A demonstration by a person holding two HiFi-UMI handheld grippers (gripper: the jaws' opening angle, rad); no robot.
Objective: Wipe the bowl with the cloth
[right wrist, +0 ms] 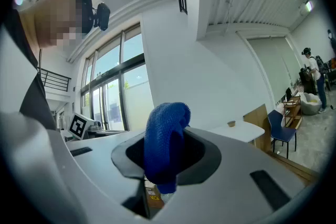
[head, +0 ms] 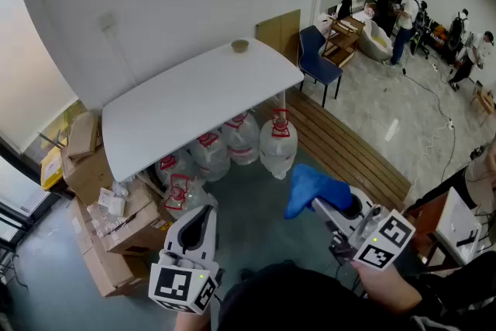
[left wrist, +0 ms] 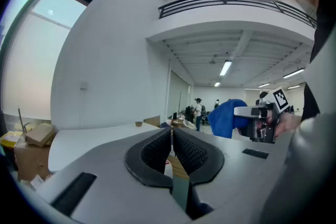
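Observation:
A small brown bowl [head: 240, 46] stands at the far end of a white table [head: 186, 105], well ahead of both grippers. It also shows as a small bowl [left wrist: 138, 124] in the left gripper view and as a distant bowl [right wrist: 231, 124] in the right gripper view. My right gripper [head: 319, 205] is shut on a blue cloth [head: 310, 188], which bulges up between its jaws [right wrist: 164, 141]. My left gripper [head: 201, 217] hangs low at the left, its ribbed pads [left wrist: 157, 150] pressed together with nothing between them. From the left gripper view the cloth [left wrist: 226, 118] hangs off to the right.
Several large water jugs [head: 240, 139] sit under the table. Cardboard boxes [head: 101, 205] are stacked at the left. A blue chair [head: 316, 62] and a slatted wooden platform [head: 349, 151] lie to the right. People [head: 407, 12] stand at desks in the far right corner.

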